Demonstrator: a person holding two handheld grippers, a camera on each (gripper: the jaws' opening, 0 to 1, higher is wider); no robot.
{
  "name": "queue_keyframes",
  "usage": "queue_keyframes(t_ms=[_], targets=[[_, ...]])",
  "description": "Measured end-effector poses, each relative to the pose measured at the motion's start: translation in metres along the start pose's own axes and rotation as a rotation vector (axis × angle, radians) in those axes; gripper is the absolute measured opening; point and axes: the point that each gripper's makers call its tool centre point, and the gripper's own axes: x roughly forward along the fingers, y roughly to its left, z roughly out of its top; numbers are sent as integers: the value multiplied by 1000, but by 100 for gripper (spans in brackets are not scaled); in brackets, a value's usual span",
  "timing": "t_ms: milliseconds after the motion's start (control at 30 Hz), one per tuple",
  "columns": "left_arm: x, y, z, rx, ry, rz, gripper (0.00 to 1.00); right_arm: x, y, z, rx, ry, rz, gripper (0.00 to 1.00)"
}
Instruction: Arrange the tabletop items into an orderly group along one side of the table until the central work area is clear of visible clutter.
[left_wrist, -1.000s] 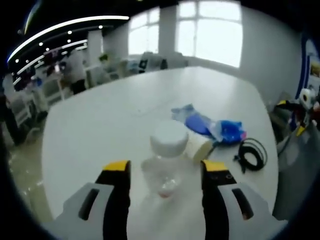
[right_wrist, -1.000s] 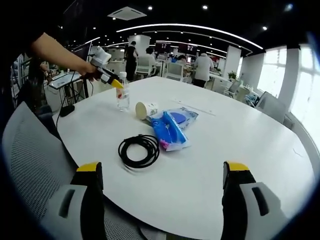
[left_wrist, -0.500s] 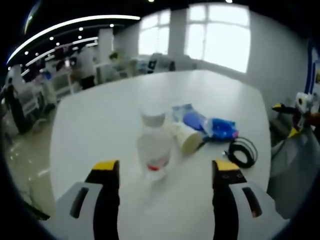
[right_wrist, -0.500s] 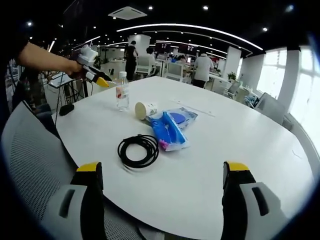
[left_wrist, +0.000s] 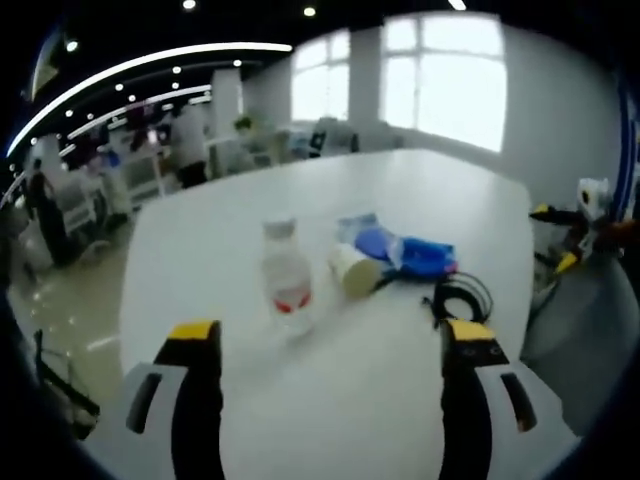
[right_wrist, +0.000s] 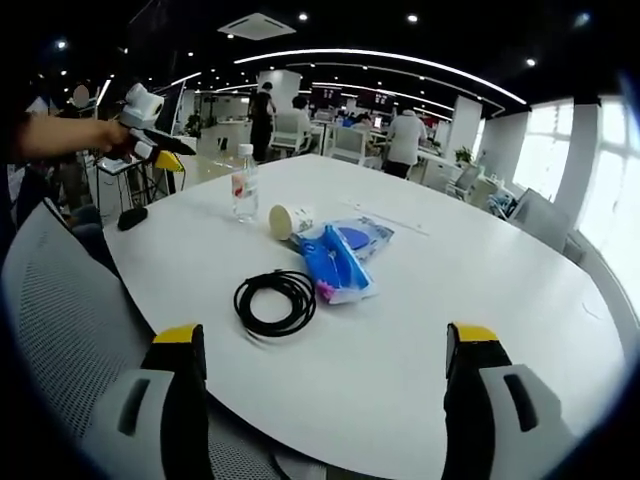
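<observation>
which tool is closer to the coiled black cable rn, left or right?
Right, I'd judge. The right tool sits at the table edge with the coiled black cable just ahead of its open jaws. The left tool is off the table's far side, beyond the water bottle.

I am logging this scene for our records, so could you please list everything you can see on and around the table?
table: one, white, round, under all items
water bottle: one, clear with white cap, upright near the far edge
paper cup: one, pale, on its side beside the bottle
blue packets: a pile, blue and white, by the cup
cable: one, black, coiled, nearest the right gripper
mesh chair: one, grey, at the table edge
left gripper: open, yellow-tipped, off the bottle
right gripper: open, empty
</observation>
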Motion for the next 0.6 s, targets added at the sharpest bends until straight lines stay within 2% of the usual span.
queue_keyframes(t_ms=[267,433,533,600], targets=[[-19,-29,7,-5,-47,15,99,0,0,-2,-3,5,4,100],[-28,-47,7,-4,-75,45,100,0,-2,-1,-5,1,-1,100],[-34,-57,7,-47,-127,47,100,-1,-2,-1,-4,0,0,99],[-38,-63,5,-46,-141,59,100,-1,-2,-2,-6,4,1,99]])
